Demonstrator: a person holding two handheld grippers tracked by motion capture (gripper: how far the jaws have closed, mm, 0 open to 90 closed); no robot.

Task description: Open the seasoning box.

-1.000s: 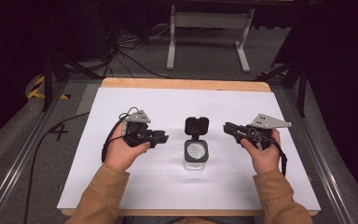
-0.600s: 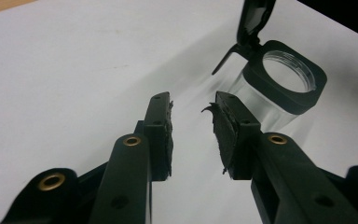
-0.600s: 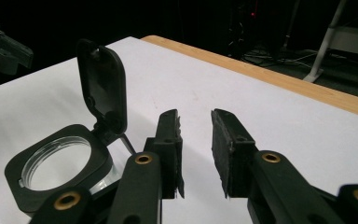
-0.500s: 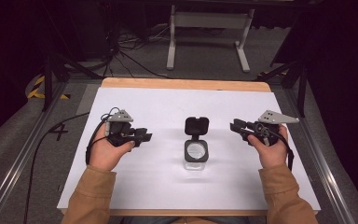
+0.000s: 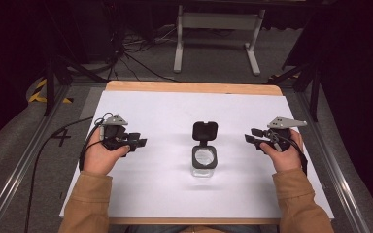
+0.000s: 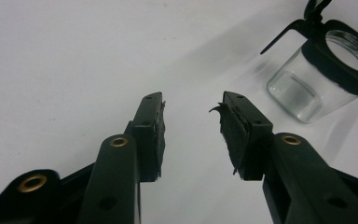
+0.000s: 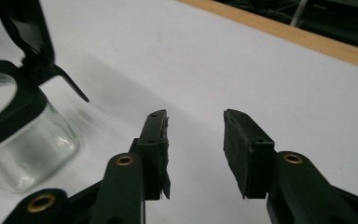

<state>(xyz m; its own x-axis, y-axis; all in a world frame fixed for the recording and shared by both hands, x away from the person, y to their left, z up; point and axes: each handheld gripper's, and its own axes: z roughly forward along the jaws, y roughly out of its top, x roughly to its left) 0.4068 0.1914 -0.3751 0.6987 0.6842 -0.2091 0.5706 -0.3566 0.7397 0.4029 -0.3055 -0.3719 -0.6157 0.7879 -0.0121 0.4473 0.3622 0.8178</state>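
Note:
A clear glass jar (image 5: 204, 160) with a black collar stands in the middle of the white table, its black hinged lid (image 5: 205, 130) flipped open toward the far side. The jar (image 6: 328, 74) looks empty in the left gripper view, up at the right. It appears again as the jar (image 7: 16, 135) at the left of the right gripper view. My left gripper (image 5: 138, 140) is held well left of the jar, open, nothing between its pads (image 6: 157, 133). My right gripper (image 5: 253, 136) is held well right of it, also open and empty.
The white sheet (image 5: 165, 189) covers the table, with a wooden edge (image 5: 189, 87) at the far side. Metal rails (image 5: 24, 165) run along both sides. A stand (image 5: 217, 29) and cables lie on the dark floor beyond.
Both hands have drawn outward from the jar, the left one further left and the right one further right. The jar has stayed put.

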